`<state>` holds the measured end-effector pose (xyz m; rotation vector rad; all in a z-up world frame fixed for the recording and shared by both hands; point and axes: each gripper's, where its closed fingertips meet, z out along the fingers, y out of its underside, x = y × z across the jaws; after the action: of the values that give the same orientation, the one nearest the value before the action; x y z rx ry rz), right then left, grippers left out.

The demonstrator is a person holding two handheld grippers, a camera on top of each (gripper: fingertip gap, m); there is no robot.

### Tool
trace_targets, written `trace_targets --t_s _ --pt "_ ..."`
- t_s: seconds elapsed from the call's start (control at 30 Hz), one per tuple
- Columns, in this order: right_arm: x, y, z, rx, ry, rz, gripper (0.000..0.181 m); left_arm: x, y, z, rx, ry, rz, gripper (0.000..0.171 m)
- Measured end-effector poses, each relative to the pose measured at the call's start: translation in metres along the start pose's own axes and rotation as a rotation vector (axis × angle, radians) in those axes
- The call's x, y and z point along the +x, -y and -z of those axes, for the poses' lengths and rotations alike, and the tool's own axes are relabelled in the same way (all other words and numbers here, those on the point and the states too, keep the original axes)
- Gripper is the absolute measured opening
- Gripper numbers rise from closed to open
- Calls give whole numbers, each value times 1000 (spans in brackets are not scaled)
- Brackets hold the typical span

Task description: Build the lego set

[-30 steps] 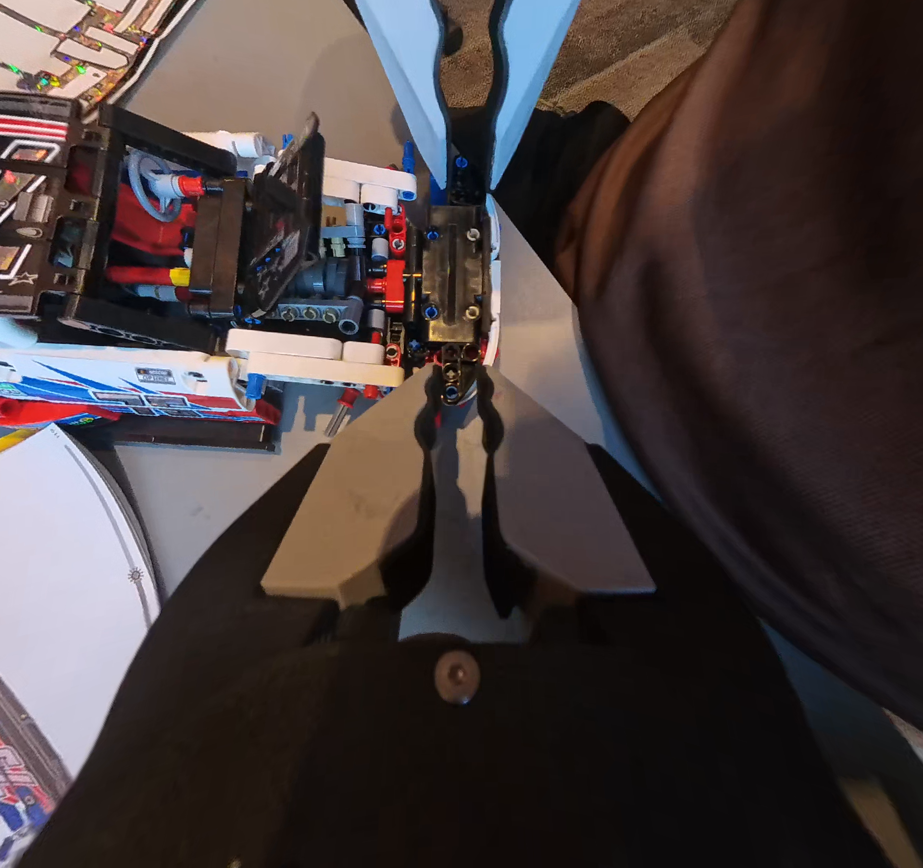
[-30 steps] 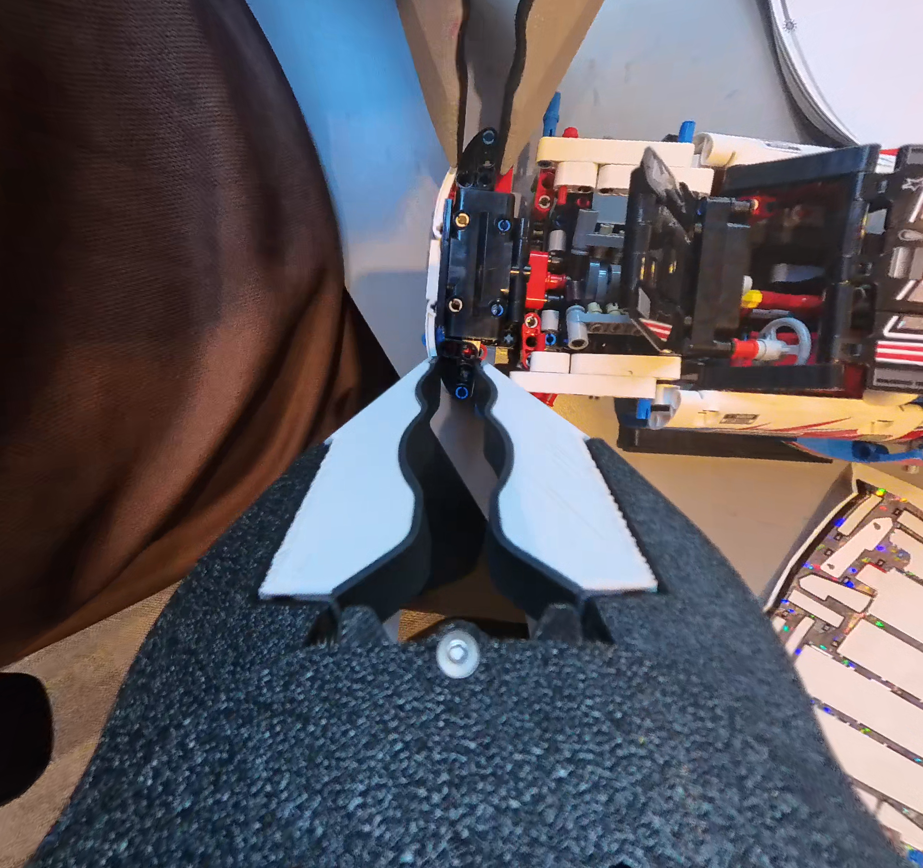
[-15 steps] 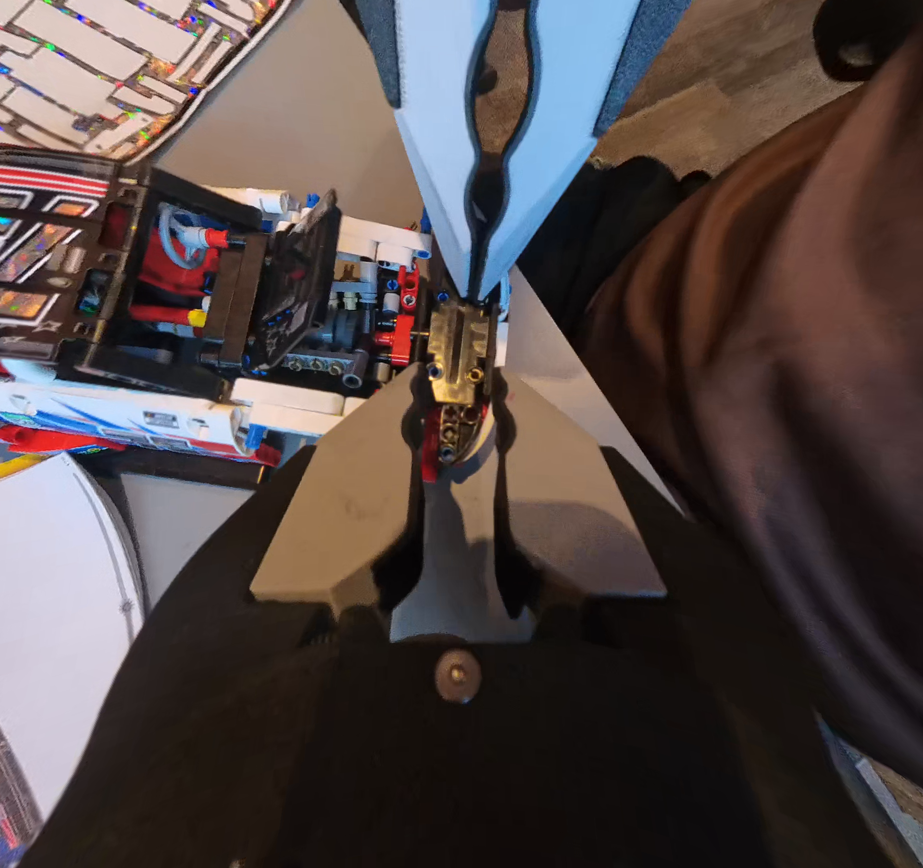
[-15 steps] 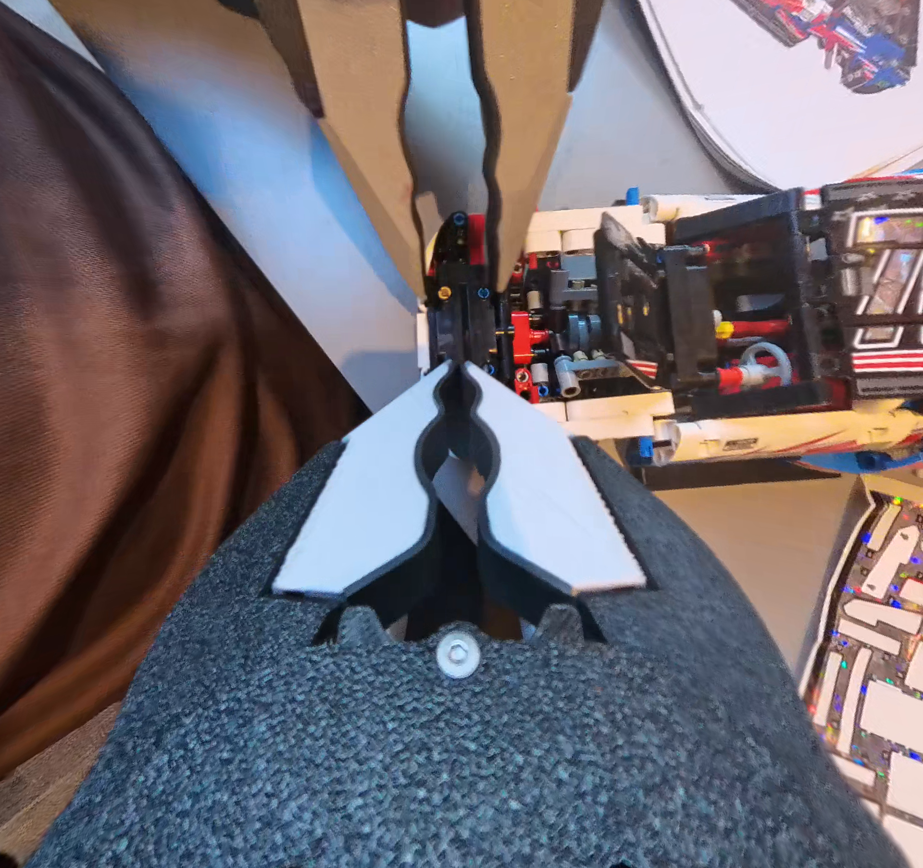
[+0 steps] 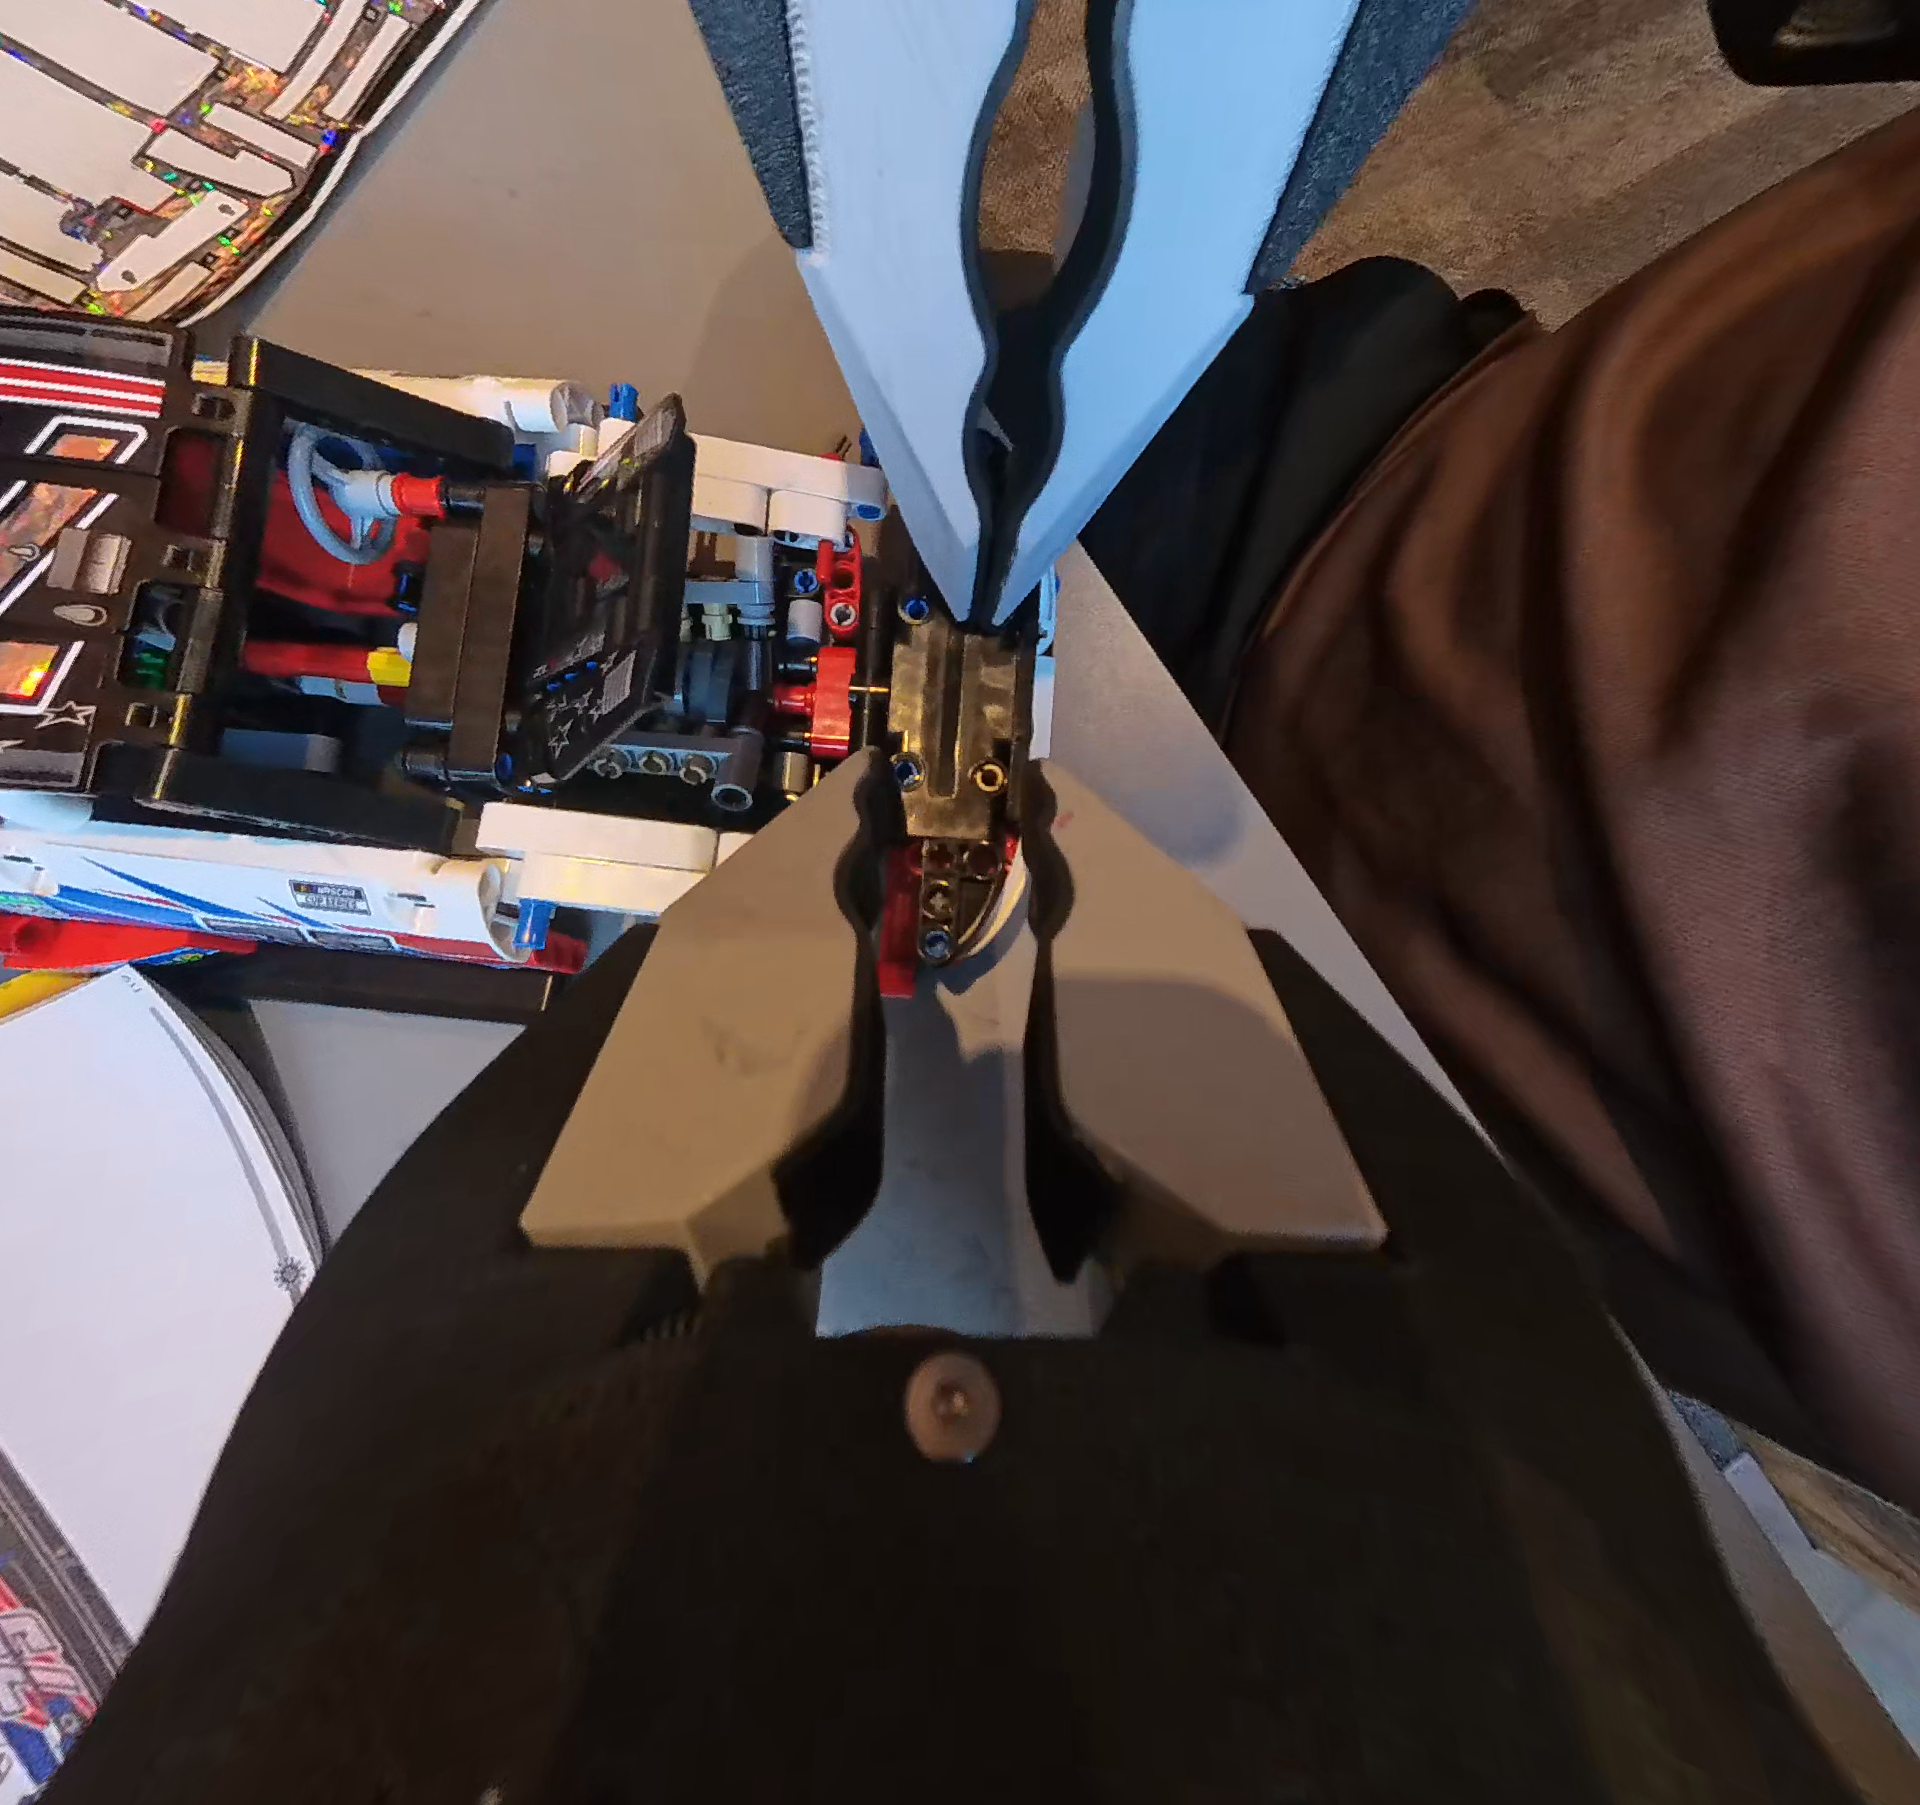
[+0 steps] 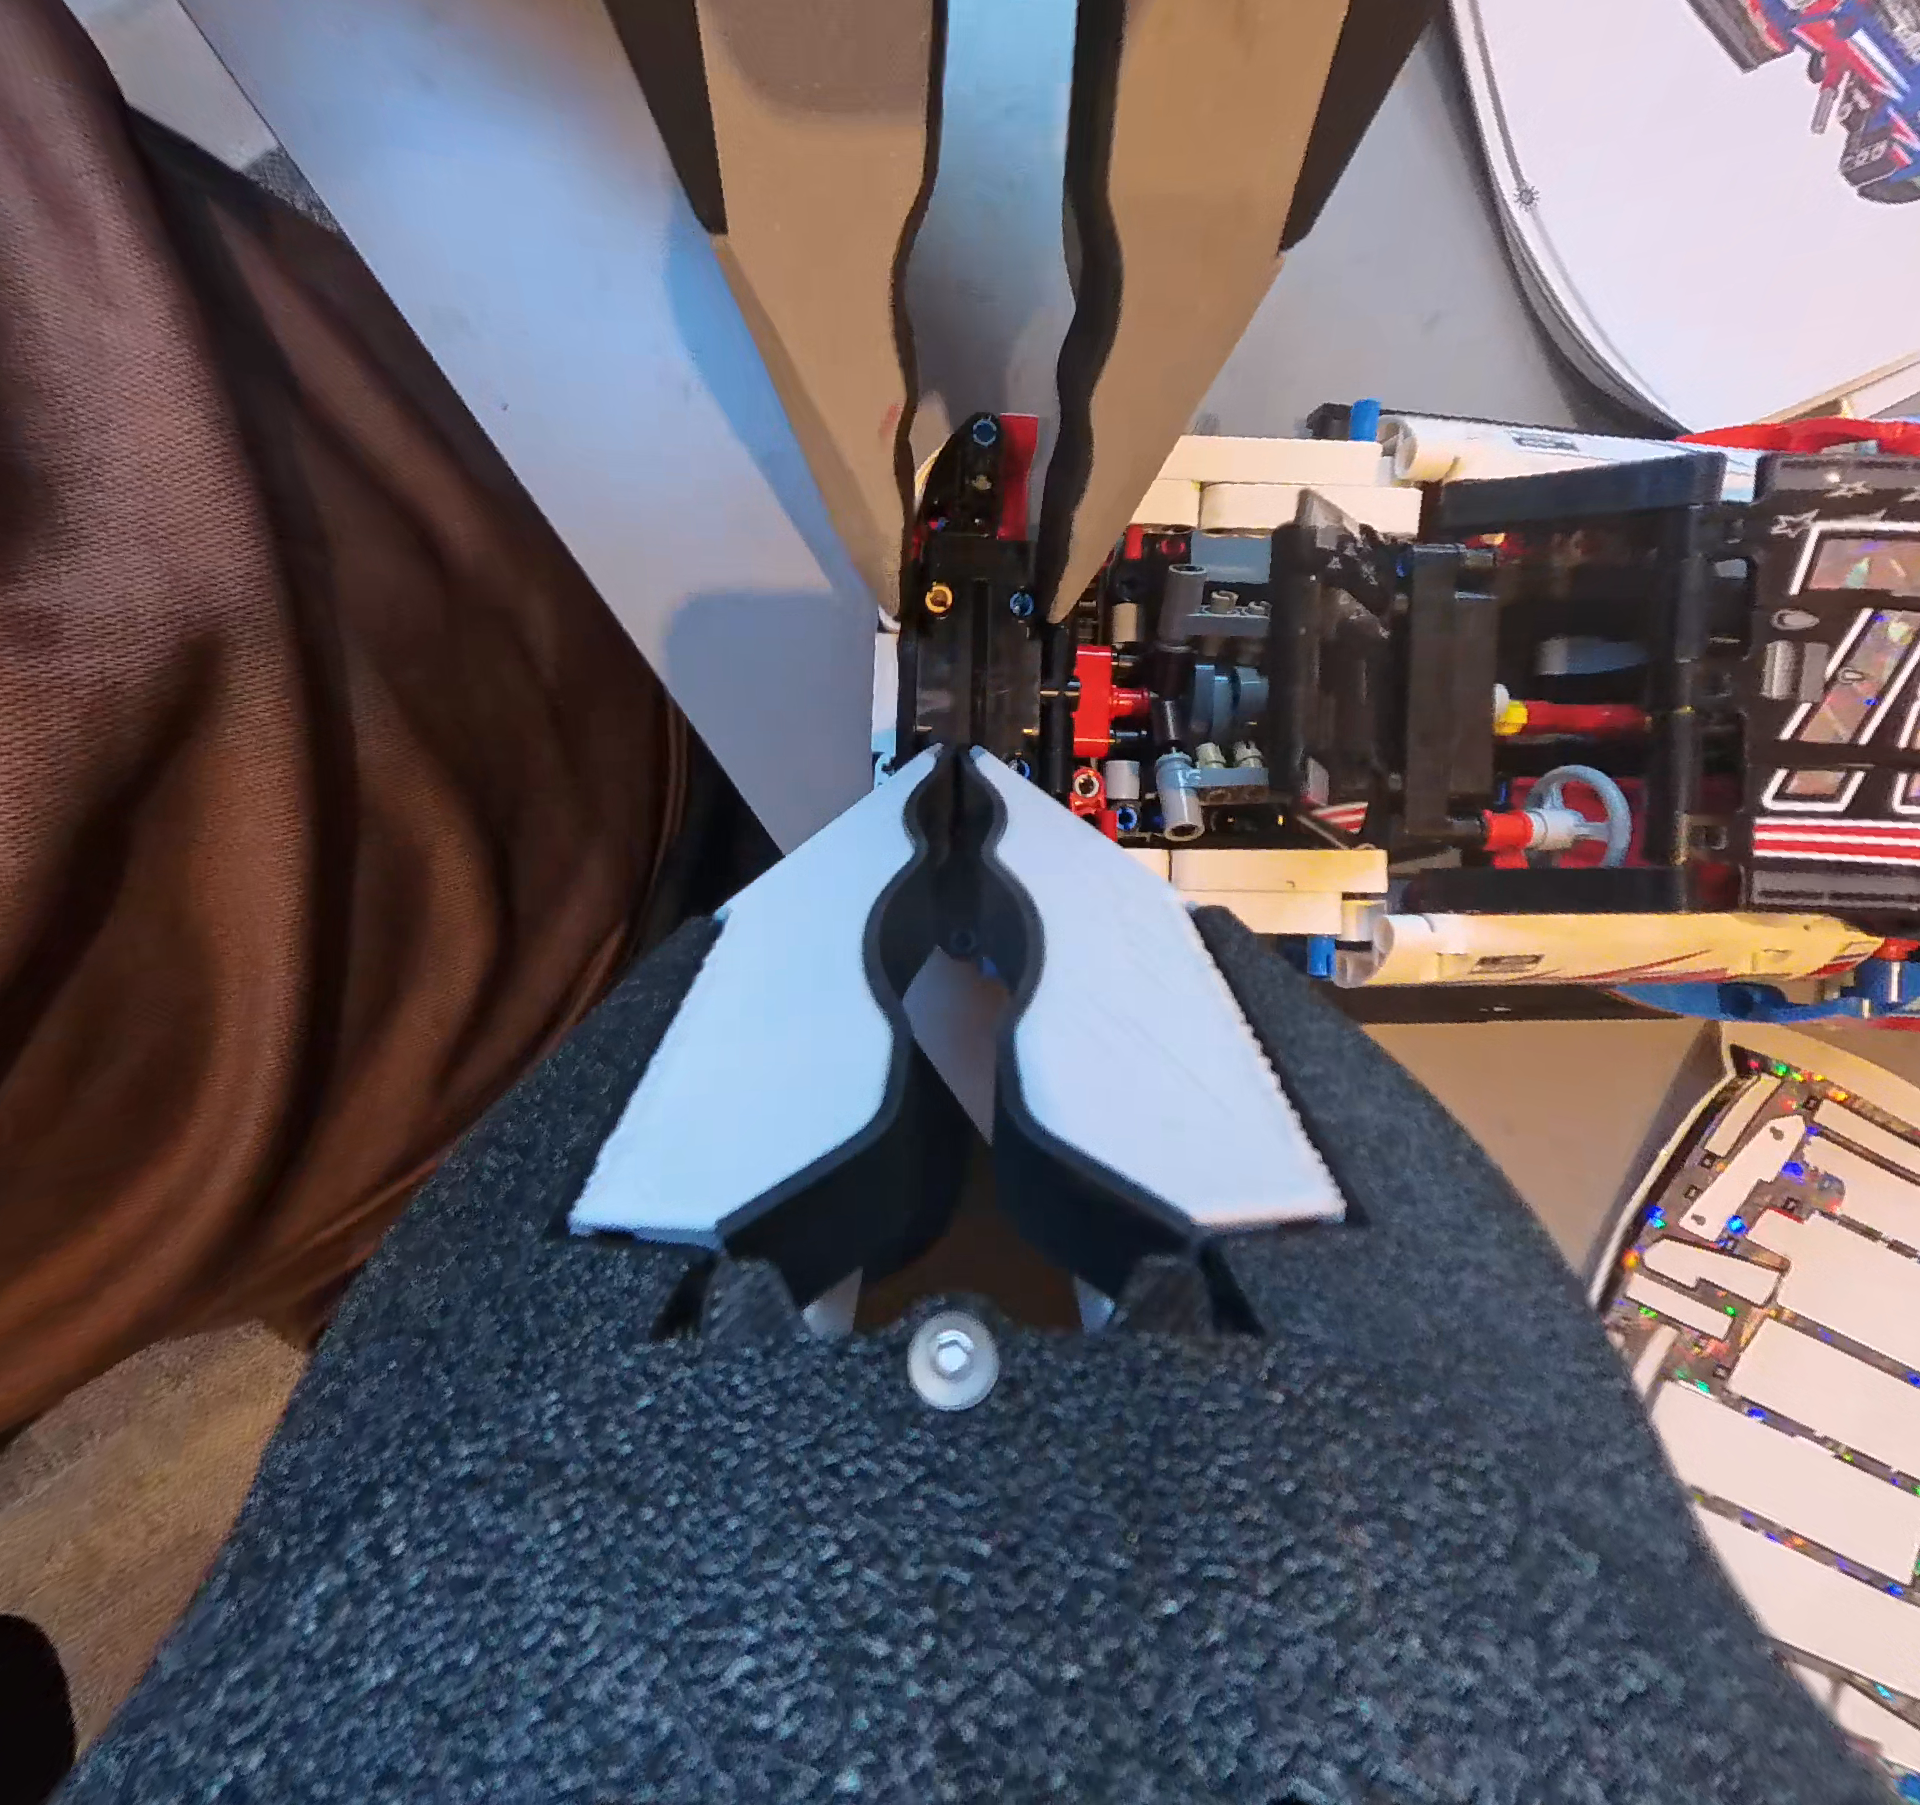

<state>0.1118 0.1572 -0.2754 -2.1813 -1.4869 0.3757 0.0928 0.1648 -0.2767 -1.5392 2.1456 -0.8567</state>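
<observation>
A black, white and red lego car (image 5: 582, 633) lies on its side on the grey table, and it also shows in the right wrist view (image 6: 1455, 716). Its black end block (image 5: 956, 706) sits by the table's edge. My left gripper (image 5: 951, 789), with tan fingers, is shut on that block's near end, a black and red curved piece lying between its fingers. My right gripper (image 6: 954, 768), with white fingers, is shut on the curved black piece at the block's (image 6: 971, 675) opposite end. The two grippers face each other tip to tip across the block.
A sheet of glittery stickers (image 5: 156, 72) lies beyond the car, also at the right in the right wrist view (image 6: 1787, 1340). A white instruction booklet (image 5: 104, 1236) lies on the other side. A person's brown garment (image 5: 1558, 820) fills the space past the table's edge. Both grippers' tips are close together, under 4 cm apart.
Both grippers have moved in along the car's end towards each other. My left fingers slid past the curved piece onto the black block. My right fingers closed further over the other end.
</observation>
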Motion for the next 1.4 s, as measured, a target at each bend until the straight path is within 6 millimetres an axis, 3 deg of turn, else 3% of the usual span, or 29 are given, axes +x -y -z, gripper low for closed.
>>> trace_targets --t_s 0.2,0.27,0.4,0.57,0.8,1.0,1.2,1.4 --pt "5 -1 4 81 -82 -42 0 -1 -2 8 2 47 0 19" --pt "15 -5 21 154 -129 -122 2 -4 -6 27 40 117 41 24" --pt "16 -15 53 387 -55 -281 31 4 -32 52 40 224 125 29" --pt "16 -44 40 393 -58 -333 39 18 -64 46 6 316 240 28" --pt "6 -37 23 450 -17 -294 38 27 -80 46 151 458 372 27" --pt "6 -33 21 504 -14 -250 36 29 -76 54 228 547 336 23" --pt "3 -36 25 518 30 -212 37 25 -76 50 195 561 289 21" --pt "36 -27 41 575 8 -222 38 5 -60 72 357 618 259 18"
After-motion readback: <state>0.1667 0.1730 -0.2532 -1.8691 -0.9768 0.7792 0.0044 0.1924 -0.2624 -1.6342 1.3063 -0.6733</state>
